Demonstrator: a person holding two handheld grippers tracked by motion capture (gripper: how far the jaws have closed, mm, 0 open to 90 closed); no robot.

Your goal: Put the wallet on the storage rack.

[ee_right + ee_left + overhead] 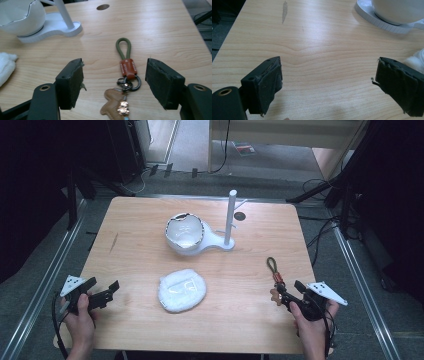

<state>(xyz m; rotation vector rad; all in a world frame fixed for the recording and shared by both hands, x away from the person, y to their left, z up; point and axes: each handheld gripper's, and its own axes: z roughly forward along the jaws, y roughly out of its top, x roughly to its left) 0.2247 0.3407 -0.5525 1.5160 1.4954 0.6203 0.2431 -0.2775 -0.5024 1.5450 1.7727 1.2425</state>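
A keychain (274, 277) with a green cord loop, an orange leather tab (128, 68), dark rings and a brown charm lies flat on the wooden table (140, 255) at the right. My right gripper (291, 291) is open, its jaws set either side of the keychain's ring end, and the pads (75, 80) stand clear of it. At the table's left front, my left gripper (104, 286) is open over bare wood with nothing between its jaws, as the left gripper view shows (329, 72).
A white stand with an upright post (231, 215) and side peg holds a cracked-egg-shaped white bowl (184, 234) on its base at mid-table. A fluffy white pad (182, 290) lies in front of it. A small round hole (240, 216) sits behind the post.
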